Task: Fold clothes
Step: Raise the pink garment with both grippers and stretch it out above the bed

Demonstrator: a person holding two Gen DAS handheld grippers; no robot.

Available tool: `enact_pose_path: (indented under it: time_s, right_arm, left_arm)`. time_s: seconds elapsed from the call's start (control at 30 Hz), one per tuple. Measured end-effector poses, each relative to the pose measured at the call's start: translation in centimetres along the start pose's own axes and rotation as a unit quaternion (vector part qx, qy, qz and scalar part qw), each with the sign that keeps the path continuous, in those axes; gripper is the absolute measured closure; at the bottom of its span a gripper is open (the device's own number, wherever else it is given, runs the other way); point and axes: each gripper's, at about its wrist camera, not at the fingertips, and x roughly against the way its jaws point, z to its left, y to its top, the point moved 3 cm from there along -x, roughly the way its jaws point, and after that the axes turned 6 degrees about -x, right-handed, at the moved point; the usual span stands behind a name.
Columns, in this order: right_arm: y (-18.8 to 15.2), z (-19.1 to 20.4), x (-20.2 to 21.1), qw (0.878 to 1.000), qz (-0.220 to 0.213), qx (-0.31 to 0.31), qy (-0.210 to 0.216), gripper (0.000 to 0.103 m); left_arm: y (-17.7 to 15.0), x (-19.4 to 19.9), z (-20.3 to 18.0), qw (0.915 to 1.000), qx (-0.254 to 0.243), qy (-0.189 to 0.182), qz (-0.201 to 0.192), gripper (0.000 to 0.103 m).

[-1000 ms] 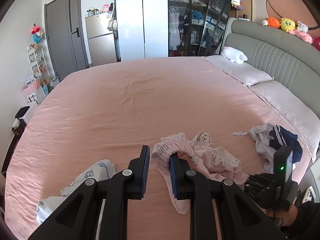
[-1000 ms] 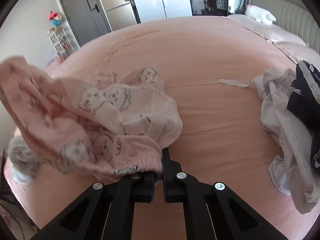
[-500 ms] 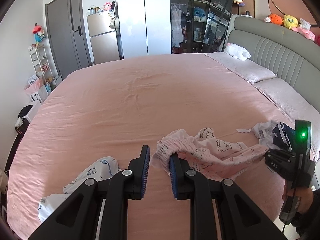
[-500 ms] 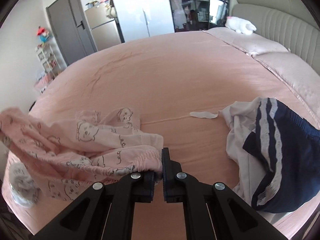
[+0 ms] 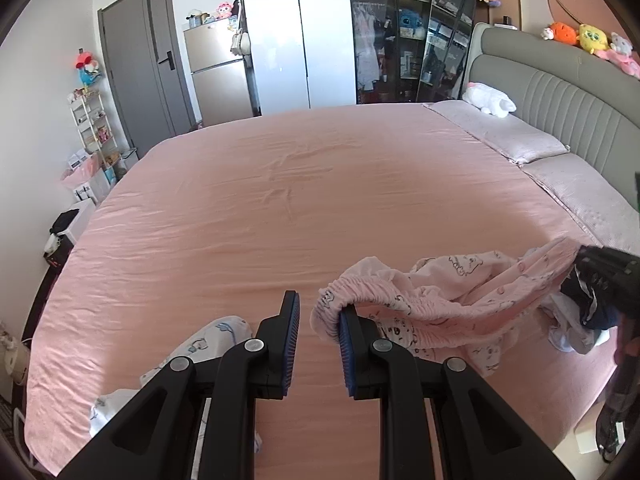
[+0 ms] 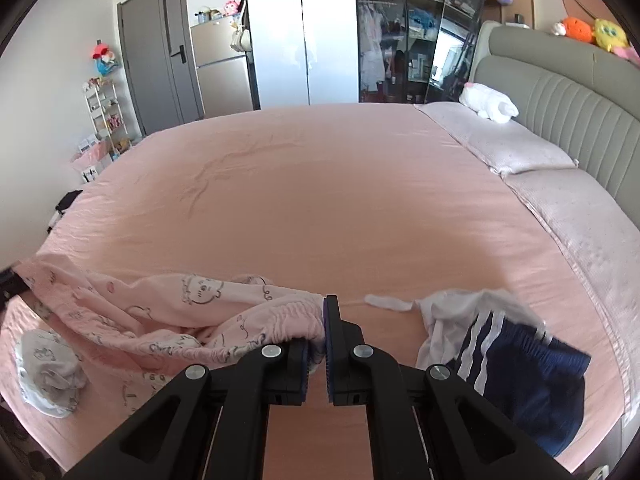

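Note:
A pink printed garment (image 5: pixel 452 292) hangs stretched between both grippers above the pink bed (image 5: pixel 300 200). Its elastic waistband (image 5: pixel 332 308) is hooked over the right finger of my left gripper (image 5: pixel 320 320). That gripper's jaws stand slightly apart, and the left pad does not touch the cloth. My right gripper (image 6: pixel 323 320) is shut on the other end of the waistband (image 6: pixel 288 316). In the left wrist view the right gripper (image 5: pixel 600 268) is raised at the right edge. The left gripper (image 6: pixel 10 284) shows at the far left of the right wrist view.
A white garment with blue print (image 5: pixel 200 344) lies at the near left of the bed. Navy striped shorts (image 6: pixel 516 364) on a white garment lie at the near right, with a small white piece (image 6: pixel 386 302) beside them. Pillows (image 6: pixel 520 148) and a grey headboard (image 6: pixel 580 120) run along the right.
The right gripper has risen with its end of the pink garment, pulling it off the bed and taut towards the right. The left gripper has stayed where it was.

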Motion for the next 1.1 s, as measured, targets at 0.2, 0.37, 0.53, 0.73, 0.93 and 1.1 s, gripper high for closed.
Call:
enact_pose_path:
  time_s: [0.2, 0.37, 0.53, 0.73, 0.93, 1.1]
  right_arm:
    - [4.7, 1.5, 3.8, 0.999, -0.027, 0.026, 0.003, 0.1]
    - [9.0, 3.4, 8.1, 0.997, -0.05, 0.057, 0.007, 0.1]
    - [11.9, 5.1, 12.7, 0.992, -0.088, 0.088, -0.007, 0.1]
    - [13.9, 7.0, 16.6, 0.987, -0.109, 0.118, -0.015, 0.1]
    - [15.1, 7.4, 18.1, 0.986, -0.108, 0.122, -0.02, 0.1]
    - [16.3, 8.0, 17.4, 0.988, -0.083, 0.129, -0.018, 0.1]
  left_arm:
    - [2.3, 2.0, 1.3, 0.9999, 0.002, 0.007, -0.012, 0.086]
    - [4.7, 4.8, 1.9, 0.999, -0.012, 0.025, -0.036, 0.086]
    - [6.7, 8.2, 2.3, 0.9964, -0.033, 0.045, -0.063, 0.086]
    - [8.3, 11.2, 2.9, 0.9931, -0.054, 0.065, -0.081, 0.086]
    - [9.1, 12.7, 2.9, 0.9898, -0.074, 0.083, -0.089, 0.086]
    - [10.6, 11.2, 3.2, 0.9886, -0.086, 0.094, -0.08, 0.086]
